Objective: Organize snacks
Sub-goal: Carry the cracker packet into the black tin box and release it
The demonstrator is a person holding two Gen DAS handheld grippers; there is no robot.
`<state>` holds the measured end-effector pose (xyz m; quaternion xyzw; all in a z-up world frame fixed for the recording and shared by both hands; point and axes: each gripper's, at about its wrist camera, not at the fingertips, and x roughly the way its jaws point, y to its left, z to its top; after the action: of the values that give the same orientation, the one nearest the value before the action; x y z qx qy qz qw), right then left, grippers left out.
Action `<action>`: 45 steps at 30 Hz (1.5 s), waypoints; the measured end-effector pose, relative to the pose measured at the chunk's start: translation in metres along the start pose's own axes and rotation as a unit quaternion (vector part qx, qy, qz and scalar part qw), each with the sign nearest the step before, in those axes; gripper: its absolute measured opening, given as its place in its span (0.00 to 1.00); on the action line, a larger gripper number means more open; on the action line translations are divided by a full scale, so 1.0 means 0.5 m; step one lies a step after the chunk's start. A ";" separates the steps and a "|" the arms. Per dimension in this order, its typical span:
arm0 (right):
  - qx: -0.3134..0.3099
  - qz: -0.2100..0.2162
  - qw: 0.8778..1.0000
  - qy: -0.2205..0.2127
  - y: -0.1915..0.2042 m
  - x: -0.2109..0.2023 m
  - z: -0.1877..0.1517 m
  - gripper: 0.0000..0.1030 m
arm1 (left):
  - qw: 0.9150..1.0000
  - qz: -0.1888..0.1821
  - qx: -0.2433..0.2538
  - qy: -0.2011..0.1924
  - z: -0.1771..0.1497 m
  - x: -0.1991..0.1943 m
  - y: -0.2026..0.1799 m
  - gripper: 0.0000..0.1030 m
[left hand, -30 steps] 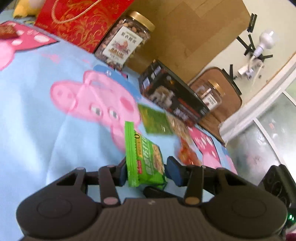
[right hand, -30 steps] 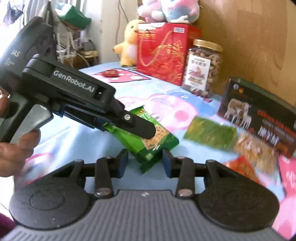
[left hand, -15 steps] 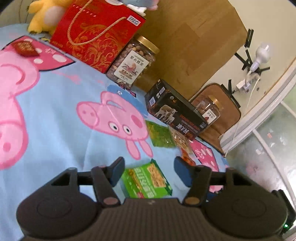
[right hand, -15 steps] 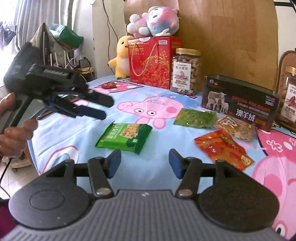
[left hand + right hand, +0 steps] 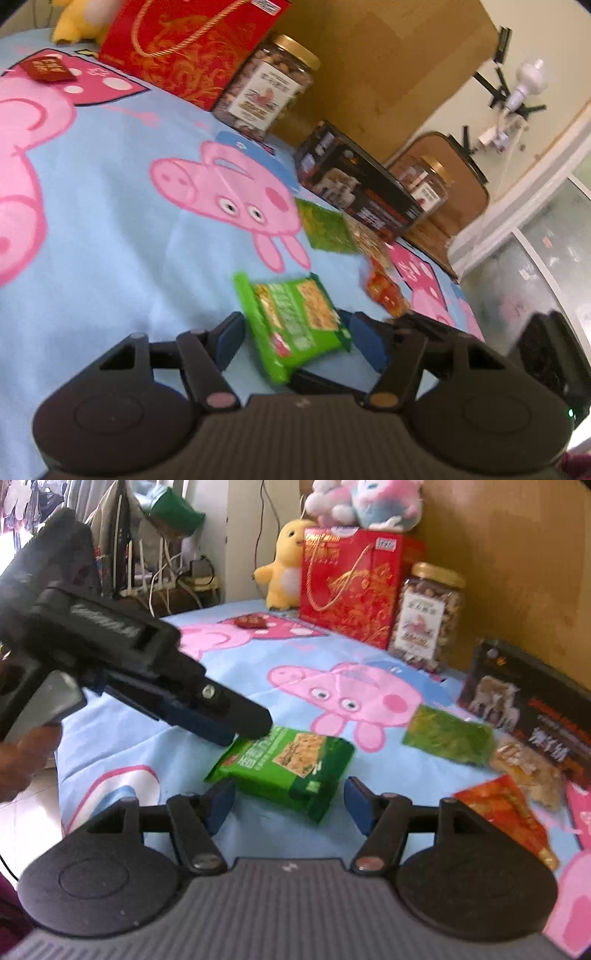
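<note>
A bright green snack packet [image 5: 284, 768] lies flat on the blue cartoon-pig cloth [image 5: 147, 746]. My left gripper [image 5: 255, 725] comes in from the left, its tips over the packet's far left end. In the left wrist view the packet [image 5: 291, 325] sits between the left gripper's [image 5: 297, 343] pads, which stand close to its sides without pressing. My right gripper [image 5: 288, 806] has its jaws opening, and the packet's near edge lies just ahead of its fingertips. A dark green packet [image 5: 448, 734], a beige one [image 5: 528, 768] and a red-orange one [image 5: 506, 816] lie to the right.
Along the back stand a red gift bag [image 5: 351, 587], a nut jar [image 5: 424, 613], a black box [image 5: 528, 698] and a second jar [image 5: 424, 184]. A small red packet [image 5: 253, 620] lies far back. The cloth's edge drops off at the left, where a hand [image 5: 22, 760] grips the left tool.
A second ago the packet was held up in the left gripper. It was then let go onto the cloth, both grippers drew back, and now both are close around it again with wider jaws.
</note>
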<state>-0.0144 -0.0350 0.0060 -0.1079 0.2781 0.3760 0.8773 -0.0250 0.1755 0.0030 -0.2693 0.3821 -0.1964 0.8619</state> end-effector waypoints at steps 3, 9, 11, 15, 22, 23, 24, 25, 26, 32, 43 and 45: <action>0.002 0.004 1.000 -0.008 0.009 0.001 -0.002 0.54 | 1.000 0.009 0.010 -0.008 -0.002 0.006 -0.009 0.57; 0.035 -0.028 0.999 -0.027 -0.009 -0.030 -0.014 0.43 | 0.999 -0.023 0.025 -0.012 0.027 0.017 -0.046 0.54; 0.039 -0.047 0.997 -0.041 -0.018 -0.046 -0.016 0.42 | 0.998 -0.033 0.046 -0.014 0.044 0.026 -0.076 0.54; 0.047 -0.091 0.992 -0.070 -0.048 -0.082 -0.012 0.41 | 0.995 -0.056 0.080 -0.010 0.084 0.065 -0.135 0.54; 0.062 -0.168 0.979 -0.102 -0.144 -0.124 0.011 0.41 | 0.987 -0.087 0.132 -0.010 0.167 0.169 -0.233 0.54; 0.062 -0.176 0.977 -0.107 -0.162 -0.127 0.019 0.41 | 0.986 -0.091 0.136 -0.011 0.180 0.183 -0.242 0.54; 0.062 -0.184 0.975 -0.112 -0.177 -0.130 0.027 0.41 | 0.986 -0.095 0.138 -0.010 0.194 0.202 -0.250 0.54; 0.061 -0.192 0.972 -0.118 -0.195 -0.132 0.037 0.41 | 0.986 -0.100 0.136 -0.007 0.207 0.219 -0.254 0.54; 0.058 -0.198 0.971 -0.124 -0.210 -0.131 0.046 0.41 | 0.986 -0.104 0.132 -0.003 0.219 0.238 -0.257 0.54; 0.041 -0.239 0.962 -0.123 -0.295 -0.084 0.091 0.41 | 0.987 -0.108 0.121 -0.005 0.293 0.338 -0.270 0.54; 0.102 -0.289 0.944 -0.120 -0.414 -0.062 0.086 0.42 | 0.993 -0.078 0.091 -0.013 0.352 0.390 -0.225 0.54; 0.118 -0.291 0.940 -0.131 -0.412 -0.083 0.069 0.42 | 0.993 -0.085 0.084 -0.018 0.340 0.362 -0.207 0.54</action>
<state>0.1248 -0.1890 0.0539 -0.0293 0.1599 0.0800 0.9834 0.2052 0.0500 0.0622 -0.2311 0.3246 -0.2956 0.8682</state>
